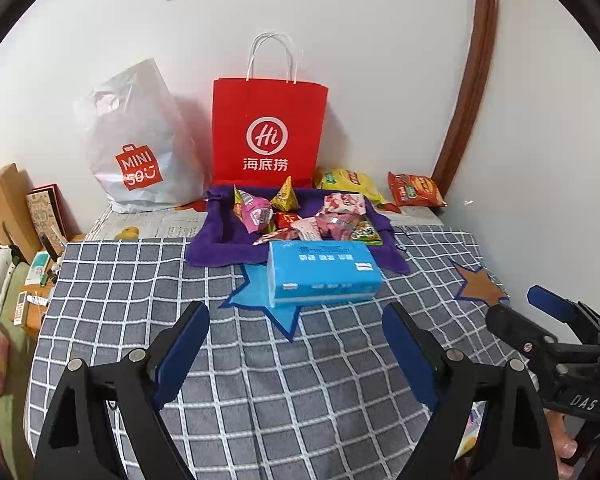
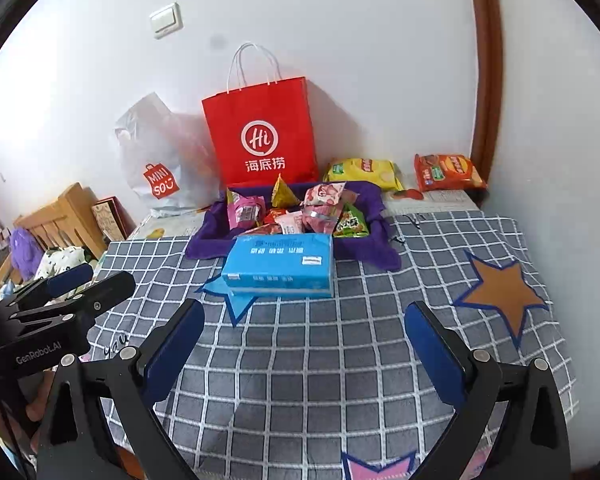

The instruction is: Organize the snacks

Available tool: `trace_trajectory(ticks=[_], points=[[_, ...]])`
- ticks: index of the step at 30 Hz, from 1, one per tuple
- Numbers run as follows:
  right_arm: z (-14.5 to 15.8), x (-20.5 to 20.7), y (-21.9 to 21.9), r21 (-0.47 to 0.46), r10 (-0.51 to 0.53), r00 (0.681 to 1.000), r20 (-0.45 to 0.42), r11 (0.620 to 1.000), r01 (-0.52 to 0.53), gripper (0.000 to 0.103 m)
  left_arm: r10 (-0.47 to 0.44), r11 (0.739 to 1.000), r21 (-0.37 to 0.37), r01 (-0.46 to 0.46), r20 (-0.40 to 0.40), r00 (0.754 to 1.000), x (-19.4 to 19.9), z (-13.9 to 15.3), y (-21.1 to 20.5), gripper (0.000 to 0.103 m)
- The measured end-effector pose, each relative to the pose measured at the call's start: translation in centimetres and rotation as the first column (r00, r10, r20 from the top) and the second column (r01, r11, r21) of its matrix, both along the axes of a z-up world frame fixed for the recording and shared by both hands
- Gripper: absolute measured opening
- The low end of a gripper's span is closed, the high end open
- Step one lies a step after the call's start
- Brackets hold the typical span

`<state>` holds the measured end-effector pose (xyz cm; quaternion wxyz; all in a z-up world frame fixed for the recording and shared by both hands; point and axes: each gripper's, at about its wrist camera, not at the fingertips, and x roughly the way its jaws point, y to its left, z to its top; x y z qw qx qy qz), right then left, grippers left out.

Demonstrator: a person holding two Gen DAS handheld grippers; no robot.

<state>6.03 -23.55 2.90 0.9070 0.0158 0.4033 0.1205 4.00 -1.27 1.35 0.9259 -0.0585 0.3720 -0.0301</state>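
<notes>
Well, both grippers — left gripper [image 1: 296, 326] and right gripper [image 2: 306, 322] — are hovering with jaws released, facing the blue tissue pack [image 1: 324, 274] and snack pile [image 1: 312, 216]

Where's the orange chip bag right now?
The orange chip bag lies at the far right near the wall, beside the brown door frame, right of the yellow chip bag, outside the purple tray.

You have the blue rectangular tissue pack [image 1: 324, 272] lying just before the purple cloth tray [image 1: 216, 236] of snack packets [image 1: 300, 216]. Behind the tray stands the red paper bag [image 1: 268, 132], with the white plastic bag [image 1: 136, 140] to its left.
</notes>
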Motion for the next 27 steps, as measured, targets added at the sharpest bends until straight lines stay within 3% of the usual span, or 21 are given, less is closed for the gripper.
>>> trace_trajectory(ticks=[9,27], points=[[0.5,-2.7,-1.0,0.000,-0.027,1.000,0.016,1.000,0.027,0.099,-0.011,1.000,0.018,0.010,0.039,0.999,-2.6,0.9,-1.3,0.088],[1.0,-4.1,-1.1,0.016,-0.025,0.999,0.041,1.000,0.025,0.099,-0.002,1.000,0.017,0.001,0.040,0.999,-3.4,1.1,-1.3,0.088]])
